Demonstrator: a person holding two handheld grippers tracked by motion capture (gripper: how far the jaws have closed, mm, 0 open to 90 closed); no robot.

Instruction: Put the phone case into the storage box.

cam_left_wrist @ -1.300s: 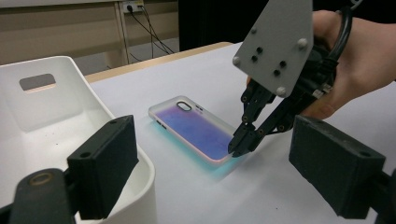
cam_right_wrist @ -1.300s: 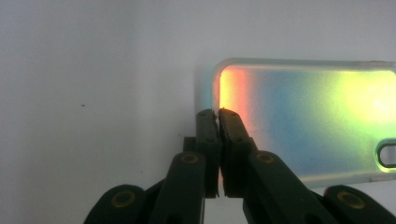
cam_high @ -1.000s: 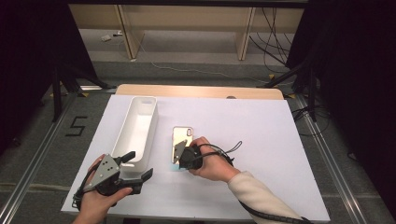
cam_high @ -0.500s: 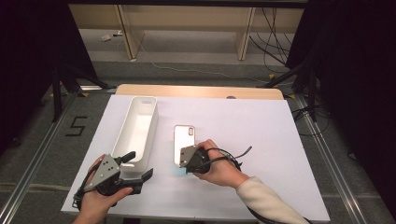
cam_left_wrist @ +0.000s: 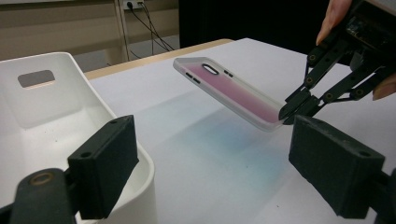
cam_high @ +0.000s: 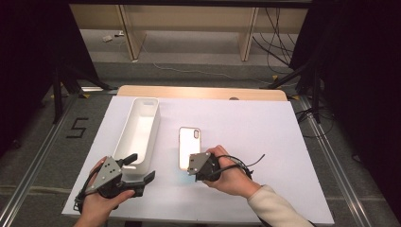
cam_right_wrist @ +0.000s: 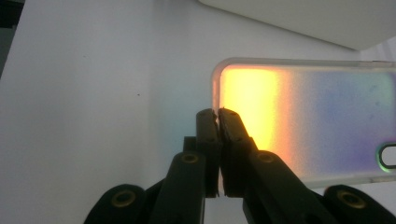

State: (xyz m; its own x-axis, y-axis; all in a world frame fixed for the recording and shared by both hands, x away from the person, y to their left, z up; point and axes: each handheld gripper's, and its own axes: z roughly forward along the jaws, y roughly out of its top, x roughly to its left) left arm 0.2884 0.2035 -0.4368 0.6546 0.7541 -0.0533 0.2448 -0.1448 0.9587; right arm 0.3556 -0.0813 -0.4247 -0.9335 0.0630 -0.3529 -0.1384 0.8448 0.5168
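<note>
A person's right gripper (cam_high: 191,166) pinches the near short edge of a phone case (cam_high: 189,146) on a white table (cam_high: 265,137), its two black fingers (cam_right_wrist: 219,126) closed tight on the clear rim. In the left gripper view the case hangs tilted, its gripped end low and its camera-cutout end raised clear of the tabletop, with a faint bluish tint thrown on the surface beneath it. The right gripper view shows the case's inner face glowing orange near the fingers and shading to violet toward the cutout. The case sits near the middle of the table, just to the right of a long white bin (cam_high: 137,132). The left gripper (cam_high: 142,171) rests at the bin's near end, its fingers (cam_left_wrist: 105,163) spread wide and holding nothing, one over the bin's rim and the other out over the bare table.
</note>
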